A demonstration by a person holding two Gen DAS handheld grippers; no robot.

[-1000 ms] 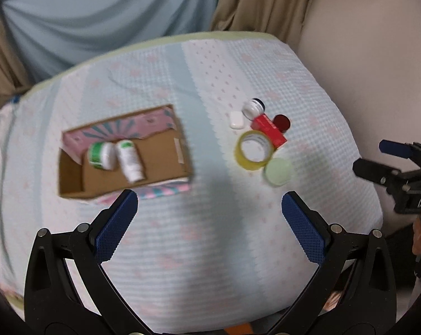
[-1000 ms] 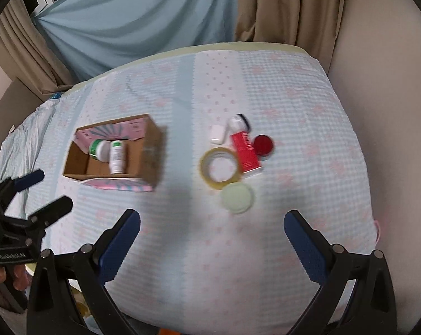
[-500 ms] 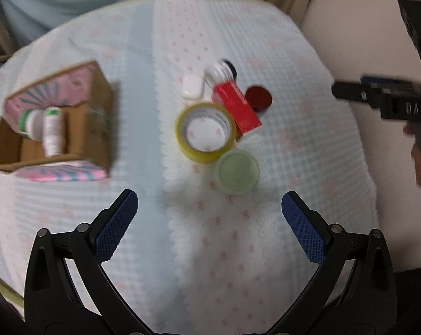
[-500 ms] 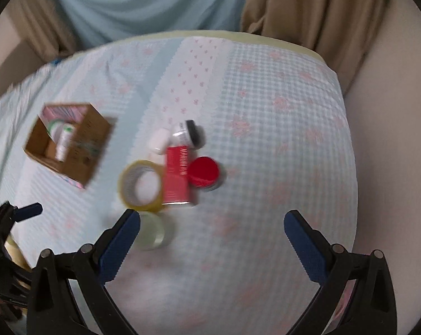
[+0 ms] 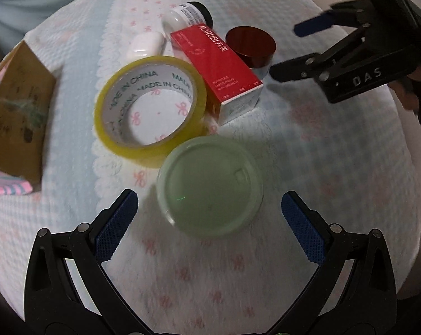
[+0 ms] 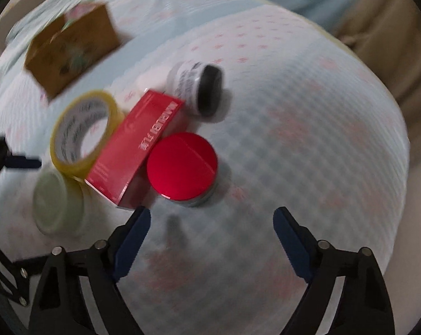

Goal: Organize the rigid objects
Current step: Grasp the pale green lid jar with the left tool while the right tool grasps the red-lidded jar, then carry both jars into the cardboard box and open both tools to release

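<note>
A pale green round jar [image 5: 210,185] lies just ahead of my open, empty left gripper [image 5: 207,215]. Behind it lie a yellow tape roll [image 5: 150,106], a red box [image 5: 218,65], a red-lidded jar [image 5: 250,46], a white case [image 5: 146,46] and a white black-capped jar [image 5: 188,16]. My right gripper [image 6: 211,224] is open and empty just in front of the red-lidded jar [image 6: 182,164]; it also shows in the left wrist view [image 5: 294,50]. The red box [image 6: 137,145], tape [image 6: 82,131], green jar [image 6: 58,203] and black-capped jar [image 6: 196,90] lie around it.
A cardboard box [image 5: 15,111] stands at the left on the patterned cloth [image 5: 322,153]; it also shows in the right wrist view [image 6: 71,47] at the far left. Curtains [image 6: 377,14] hang behind the table. The cloth's right edge curves off near the wall.
Both grippers have moved down and forward toward the cluster. The left now hovers at the green jar, the right at the red-lidded jar. Both stay open.
</note>
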